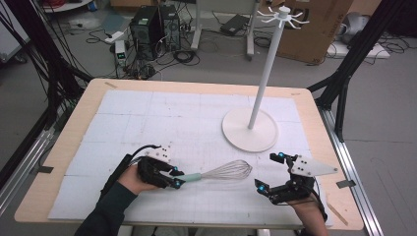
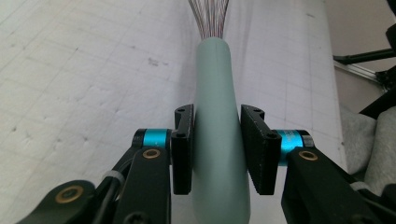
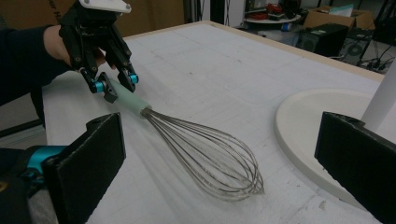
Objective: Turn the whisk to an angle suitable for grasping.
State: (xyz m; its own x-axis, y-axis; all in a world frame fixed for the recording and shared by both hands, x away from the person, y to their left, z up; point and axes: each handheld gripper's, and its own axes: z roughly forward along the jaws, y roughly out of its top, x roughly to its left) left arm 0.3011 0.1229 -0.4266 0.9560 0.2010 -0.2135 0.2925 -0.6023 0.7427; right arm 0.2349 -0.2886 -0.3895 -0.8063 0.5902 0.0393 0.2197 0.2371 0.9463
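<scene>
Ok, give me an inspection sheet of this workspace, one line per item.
Surface: wooden table under a white gridded mat.
Job's things: whisk lying on the mat, pale green handle toward the left.
Clutter: white hook stand at the right rear of the mat.
Grippers: left tool shut on the handle; right tool open, holding nothing.
Cables: black cable trailing from the left tool.
Surroundings: computer towers, cardboard box, floor cables.
</scene>
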